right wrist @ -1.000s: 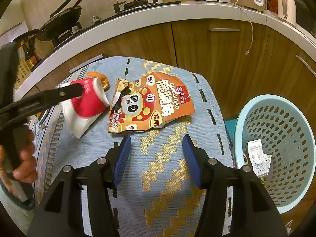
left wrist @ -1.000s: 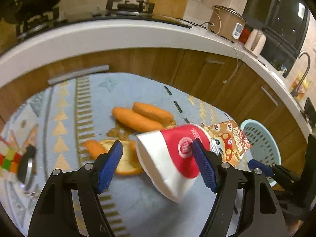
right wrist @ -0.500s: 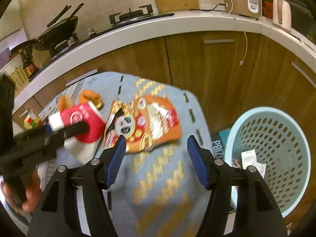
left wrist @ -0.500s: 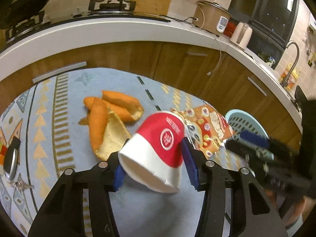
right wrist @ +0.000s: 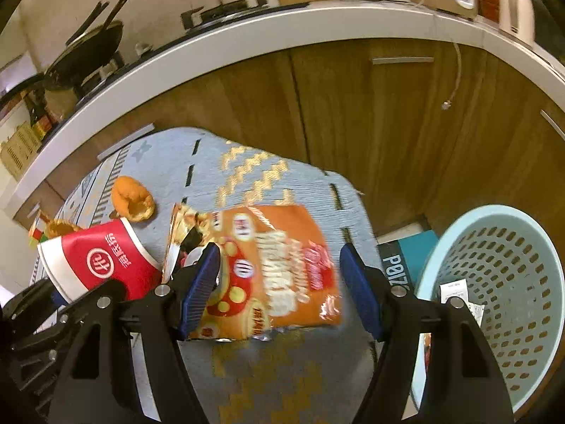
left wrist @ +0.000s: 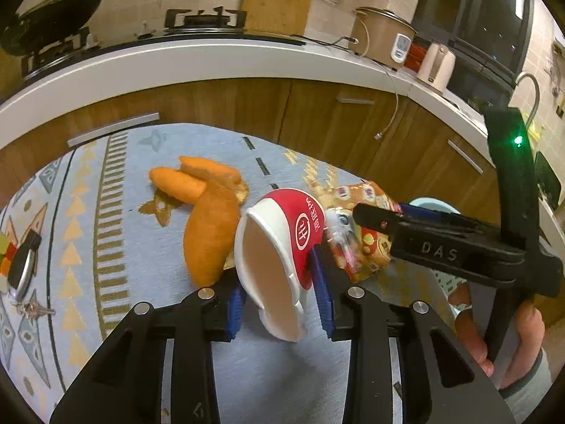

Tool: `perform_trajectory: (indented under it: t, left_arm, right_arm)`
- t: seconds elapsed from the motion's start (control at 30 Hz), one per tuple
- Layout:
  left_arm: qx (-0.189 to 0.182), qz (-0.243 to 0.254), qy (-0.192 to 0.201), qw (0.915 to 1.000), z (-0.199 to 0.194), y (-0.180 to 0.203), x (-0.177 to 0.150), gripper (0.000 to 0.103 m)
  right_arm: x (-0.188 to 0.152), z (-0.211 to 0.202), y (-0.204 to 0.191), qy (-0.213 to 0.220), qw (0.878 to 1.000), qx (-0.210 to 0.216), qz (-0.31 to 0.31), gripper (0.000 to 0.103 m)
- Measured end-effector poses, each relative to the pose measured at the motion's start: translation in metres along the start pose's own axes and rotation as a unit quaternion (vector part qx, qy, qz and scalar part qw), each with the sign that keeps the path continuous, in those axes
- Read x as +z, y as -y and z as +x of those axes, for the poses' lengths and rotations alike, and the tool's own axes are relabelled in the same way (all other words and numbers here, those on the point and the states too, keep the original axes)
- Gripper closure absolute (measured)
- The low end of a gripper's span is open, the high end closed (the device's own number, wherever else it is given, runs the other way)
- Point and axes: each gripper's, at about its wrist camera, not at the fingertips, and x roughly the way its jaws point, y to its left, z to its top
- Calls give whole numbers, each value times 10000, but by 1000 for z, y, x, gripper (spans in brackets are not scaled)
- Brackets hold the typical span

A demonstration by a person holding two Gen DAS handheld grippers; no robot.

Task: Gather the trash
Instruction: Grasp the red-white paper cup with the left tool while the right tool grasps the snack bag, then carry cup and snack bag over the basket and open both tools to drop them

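Cup in my left jaws, snack bag under my right.

My left gripper (left wrist: pixel 280 298) clamps the red-and-white paper cup (left wrist: pixel 279 258) beside the orange peel (left wrist: pixel 208 226); my right gripper (right wrist: pixel 279 289) gapes wide over the snack bag (right wrist: pixel 268 272), left of the blue basket (right wrist: pixel 494 282).

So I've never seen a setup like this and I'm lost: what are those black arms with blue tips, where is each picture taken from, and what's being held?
They are hand-held grippers, one per hand, each with a camera looking along its fingers. The left gripper is shut on a red-and-white paper cup, squashing it. The right gripper is open over an orange snack bag lying on the patterned cloth. Orange peel lies nearby; a pale blue basket stands at the right.
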Motion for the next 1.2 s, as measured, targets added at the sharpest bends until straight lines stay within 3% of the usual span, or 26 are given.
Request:
perform_trajectory:
  t: [0.13,0.33,0.73,0.97,1.2]
  left_arm:
    - [51,-119,75,9999,-5,-3,1,72]
    - [26,-238,106,9997,-11,-2,-1,72]
    - [-203,-55,378,9991,-32,43,13,72]
    - [-392,246,612,9971,-42,94,27,72]
    - [-665,665,532,9941,-27,156,28,71]
  right_arm:
    - [-3,-1,-11,20,9997,-41,-236,74]
    - [-10,-20,-11,306,9988,-85,-362,84]
    - [-9,-106,12,1195,9915,-406,-325,87]
    - [-12,-167,57,1702,9814,-884,12,87]
    - [-24,-196,110,1784,9727,-1424,411,87]
